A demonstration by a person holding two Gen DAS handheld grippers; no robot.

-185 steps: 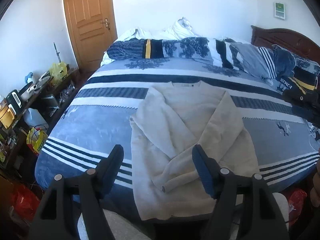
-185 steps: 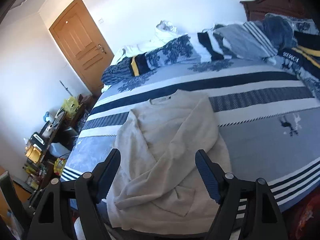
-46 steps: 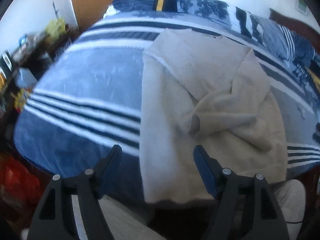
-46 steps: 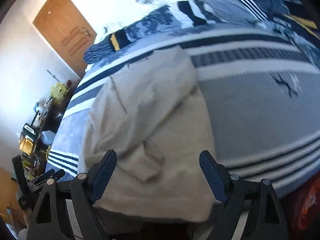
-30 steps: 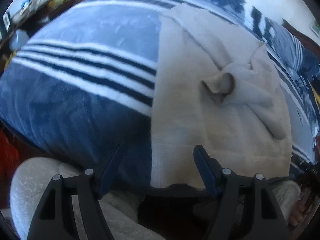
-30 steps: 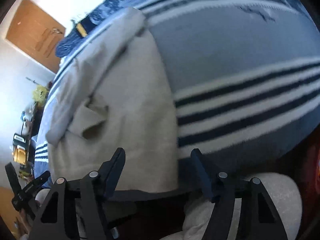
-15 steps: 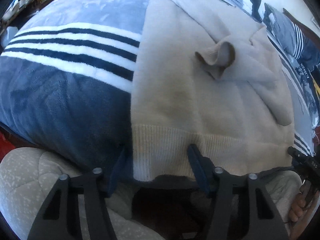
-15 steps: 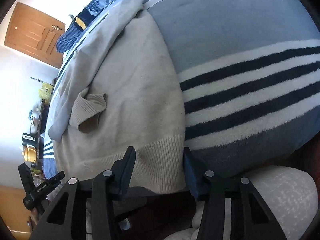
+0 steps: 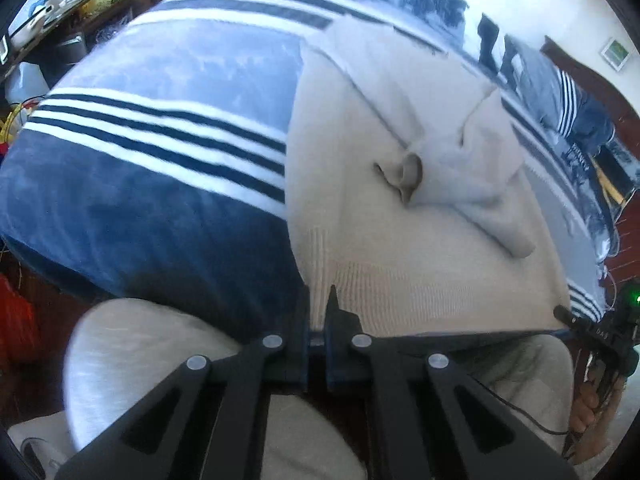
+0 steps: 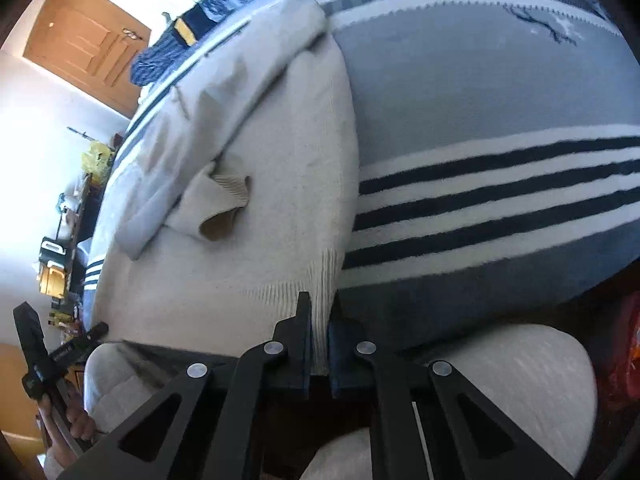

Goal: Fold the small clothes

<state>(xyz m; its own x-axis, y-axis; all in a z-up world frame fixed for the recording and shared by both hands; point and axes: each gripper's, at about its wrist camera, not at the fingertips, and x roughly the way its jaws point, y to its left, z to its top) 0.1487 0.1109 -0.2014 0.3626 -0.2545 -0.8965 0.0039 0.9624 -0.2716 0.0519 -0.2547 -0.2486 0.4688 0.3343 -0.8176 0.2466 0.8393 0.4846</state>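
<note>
A cream knit sweater (image 9: 400, 208) lies flat on the bed with both sleeves folded across its front; it also shows in the right wrist view (image 10: 280, 168). My left gripper (image 9: 318, 304) is shut on the left corner of the ribbed bottom hem at the bed's near edge. My right gripper (image 10: 319, 308) is shut on the right corner of the same hem. The other gripper shows at the frame edge in each view (image 9: 592, 332) (image 10: 60, 352).
The bed carries a blue, grey and white striped blanket (image 9: 152, 128) (image 10: 480, 140). Piled bedding and clothes (image 9: 568, 96) lie at the head end. A cluttered side table (image 9: 44, 36) stands left of the bed, a wooden door (image 10: 88, 44) beyond. My light-trousered knees (image 9: 132, 360) are below the grippers.
Both grippers came down to the sweater's bottom hem at the near bed edge and closed on its two corners; half a second ago their jaws were still apart around the hem.
</note>
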